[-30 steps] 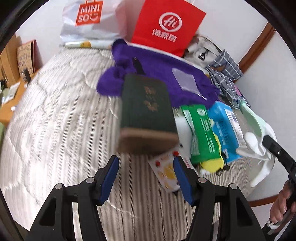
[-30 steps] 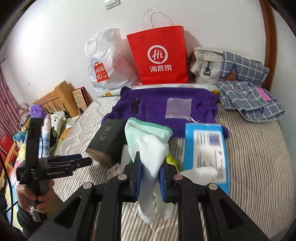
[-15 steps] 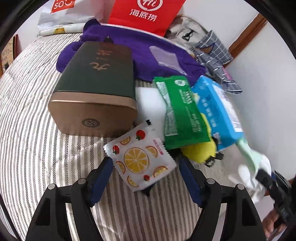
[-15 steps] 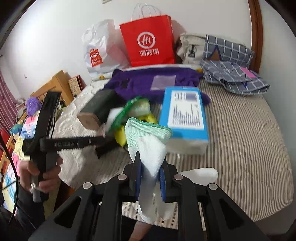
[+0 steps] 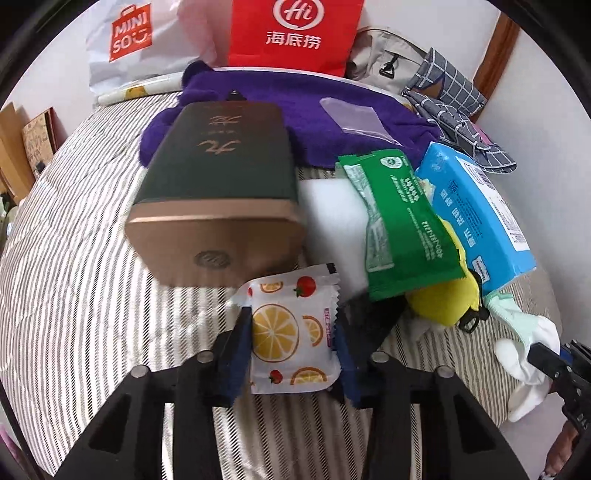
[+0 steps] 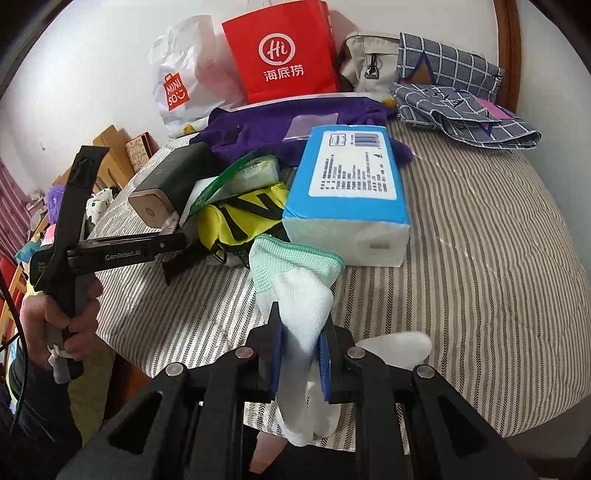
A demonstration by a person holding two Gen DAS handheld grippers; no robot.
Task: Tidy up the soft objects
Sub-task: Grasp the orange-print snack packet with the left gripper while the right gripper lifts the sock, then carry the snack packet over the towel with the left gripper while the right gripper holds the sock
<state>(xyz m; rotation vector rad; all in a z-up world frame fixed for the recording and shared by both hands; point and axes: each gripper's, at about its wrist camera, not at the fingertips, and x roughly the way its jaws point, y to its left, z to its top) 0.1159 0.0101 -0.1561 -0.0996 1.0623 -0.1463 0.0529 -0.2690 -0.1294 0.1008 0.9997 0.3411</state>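
Observation:
A small white packet printed with orange slices and strawberries (image 5: 288,328) lies on the striped bed (image 5: 74,295). My left gripper (image 5: 291,332) is closing on it, and both blue pads touch its sides. From the right wrist view the left gripper (image 6: 175,254) reaches in from the left, held by a hand. My right gripper (image 6: 301,332) is shut on a white glove with a green cuff (image 6: 299,291), which hangs just above the bed's near edge. The glove (image 5: 524,332) also shows at the lower right of the left wrist view.
Behind the packet lie a dark green box with a gold end (image 5: 218,184), a white block (image 5: 332,206), a green pack (image 5: 402,221), a yellow pouch (image 5: 439,302) and a blue tissue pack (image 6: 347,184). A purple towel (image 5: 332,122), red bag (image 5: 291,33), white shopping bag (image 5: 140,37) and plaid cloth (image 6: 461,99) line the wall.
My left gripper came down over the fruit-print packet and its jaws narrowed onto it. The right gripper sank toward the bed's near edge, still gripping the glove.

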